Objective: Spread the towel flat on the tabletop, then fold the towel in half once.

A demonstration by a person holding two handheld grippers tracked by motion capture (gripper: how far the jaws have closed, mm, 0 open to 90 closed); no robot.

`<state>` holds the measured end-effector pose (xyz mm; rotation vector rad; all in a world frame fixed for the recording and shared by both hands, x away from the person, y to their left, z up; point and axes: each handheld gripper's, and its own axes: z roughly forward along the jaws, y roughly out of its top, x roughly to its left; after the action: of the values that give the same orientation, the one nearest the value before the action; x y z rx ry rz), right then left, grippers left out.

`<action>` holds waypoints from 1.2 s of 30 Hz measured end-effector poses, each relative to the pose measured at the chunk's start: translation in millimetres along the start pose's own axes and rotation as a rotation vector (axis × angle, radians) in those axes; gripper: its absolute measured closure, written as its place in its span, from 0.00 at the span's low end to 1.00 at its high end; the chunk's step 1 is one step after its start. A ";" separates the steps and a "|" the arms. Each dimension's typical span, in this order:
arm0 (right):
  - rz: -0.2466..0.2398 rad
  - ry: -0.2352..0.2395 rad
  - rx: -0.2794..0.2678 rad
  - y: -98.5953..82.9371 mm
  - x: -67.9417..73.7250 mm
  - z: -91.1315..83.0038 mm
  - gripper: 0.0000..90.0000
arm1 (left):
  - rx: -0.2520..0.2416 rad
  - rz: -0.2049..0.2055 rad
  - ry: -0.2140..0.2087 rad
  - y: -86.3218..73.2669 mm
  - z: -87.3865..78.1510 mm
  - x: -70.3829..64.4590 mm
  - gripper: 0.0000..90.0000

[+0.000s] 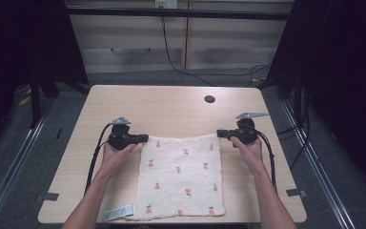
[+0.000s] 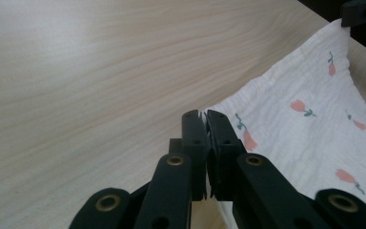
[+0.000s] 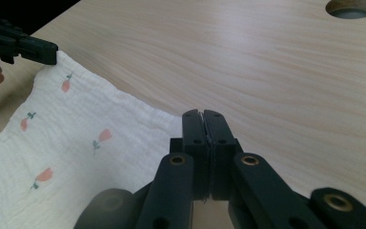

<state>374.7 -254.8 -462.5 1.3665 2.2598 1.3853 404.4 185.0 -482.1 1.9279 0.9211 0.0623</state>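
A cream cloth (image 1: 181,176) printed with small red flowers lies spread on the wooden table (image 1: 171,107), its near edge at the table's front. My left gripper (image 1: 145,138) is shut on the cloth's far left corner (image 2: 214,114). My right gripper (image 1: 219,133) is shut on the far right corner (image 3: 181,125). In each gripper view the black jaws (image 2: 205,117) (image 3: 203,114) are pressed together with cloth (image 2: 305,124) (image 3: 76,143) spreading away from them. The other gripper (image 2: 362,12) (image 3: 19,47) holds the opposite corner in each.
A round cable hole (image 1: 209,99) sits in the table at the back right, also in the right gripper view (image 3: 352,7). A white label (image 1: 119,212) sticks out at the cloth's near left corner. Bare tabletop lies beyond the cloth.
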 end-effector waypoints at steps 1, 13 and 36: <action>-0.002 0.003 -0.005 1.2 0.7 -1.0 0.99 | -0.005 0.006 -0.005 1.4 -2.1 -0.1 0.97; -0.002 0.004 -0.046 11.5 -0.6 -12.8 0.99 | -0.057 0.012 -0.005 13.5 -13.9 -3.1 0.97; -0.071 0.016 -0.101 34.1 19.5 -30.5 0.99 | -0.121 0.074 0.012 33.7 -44.4 -11.9 0.97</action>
<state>368.1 -253.8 -413.2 1.2361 2.1924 1.4706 397.2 202.0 -428.2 1.8507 0.8349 0.1696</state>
